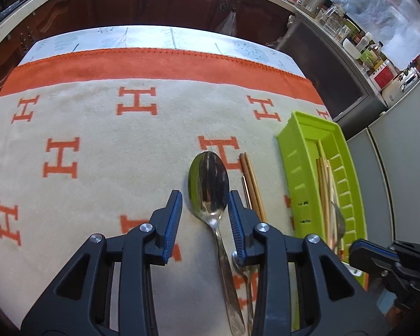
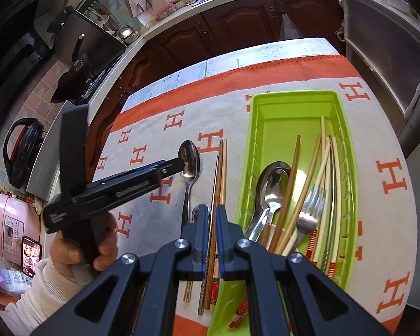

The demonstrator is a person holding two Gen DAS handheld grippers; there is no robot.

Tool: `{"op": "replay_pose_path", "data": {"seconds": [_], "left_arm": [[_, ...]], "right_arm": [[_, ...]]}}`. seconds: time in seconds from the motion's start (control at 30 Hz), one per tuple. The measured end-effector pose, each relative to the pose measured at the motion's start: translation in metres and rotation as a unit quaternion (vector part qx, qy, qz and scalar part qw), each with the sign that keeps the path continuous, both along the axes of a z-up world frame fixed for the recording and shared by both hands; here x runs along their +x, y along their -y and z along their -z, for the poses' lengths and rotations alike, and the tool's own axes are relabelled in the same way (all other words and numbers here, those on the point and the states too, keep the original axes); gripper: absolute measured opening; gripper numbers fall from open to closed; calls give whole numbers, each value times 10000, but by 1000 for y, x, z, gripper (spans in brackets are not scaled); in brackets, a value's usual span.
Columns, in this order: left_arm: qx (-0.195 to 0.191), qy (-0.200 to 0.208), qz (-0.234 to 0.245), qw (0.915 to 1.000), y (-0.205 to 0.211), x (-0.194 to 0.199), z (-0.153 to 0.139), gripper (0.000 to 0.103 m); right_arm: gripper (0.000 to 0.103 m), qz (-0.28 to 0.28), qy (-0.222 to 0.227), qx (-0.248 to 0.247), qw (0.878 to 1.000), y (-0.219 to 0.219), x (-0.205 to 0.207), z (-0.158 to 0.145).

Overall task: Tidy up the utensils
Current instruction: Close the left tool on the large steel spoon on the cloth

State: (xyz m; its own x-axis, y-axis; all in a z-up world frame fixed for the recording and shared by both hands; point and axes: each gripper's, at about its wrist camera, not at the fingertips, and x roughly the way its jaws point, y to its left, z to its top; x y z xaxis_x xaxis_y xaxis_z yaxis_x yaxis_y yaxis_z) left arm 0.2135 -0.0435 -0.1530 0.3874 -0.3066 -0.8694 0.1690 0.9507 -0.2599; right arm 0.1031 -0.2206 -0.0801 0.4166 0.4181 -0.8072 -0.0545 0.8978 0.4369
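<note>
My left gripper (image 1: 205,218) reaches low over the bench (image 1: 98,184), its fingers (image 1: 173,218) spread wide on either side of a steel spoon (image 1: 209,184), not pinching it. The spoon lies bowl-up on the H-patterned cloth (image 1: 70,117), handle running back toward me. My left hand (image 2: 78,252) wraps the gripper's handle, cream sleeve (image 2: 39,288) behind it. My right gripper (image 2: 212,240) points along a pair of chopsticks (image 2: 219,184) lying between the spoon and the green tray (image 2: 347,145); its fingers (image 2: 201,238) stand narrowly apart with the sticks in the gap, and I cannot tell whether they grip. The tray holds spoons, a fork (image 2: 312,210) and more chopsticks.
</note>
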Motion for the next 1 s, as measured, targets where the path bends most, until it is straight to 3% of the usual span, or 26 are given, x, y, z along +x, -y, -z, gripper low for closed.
{"op": "replay_pose_path", "data": {"seconds": [0.17,0.6,0.83,1.0], "left_arm": [[99,-27,-2,9999,6,11,24,30],[235,1009,183,9944,24,-9,31,28],[7,997,321,9945,31,-9,33,7],[-97,952,336,9948,25,-11,30,2]], "right_arm": [[5,2,-23,16,10000,-3,3,7],[5,25,-198,19,9998,-6,7,27],[5,31,-239,-23,9997,-9,6,31],[5,-23,-218,-70,9997,-15,6,29]]}}
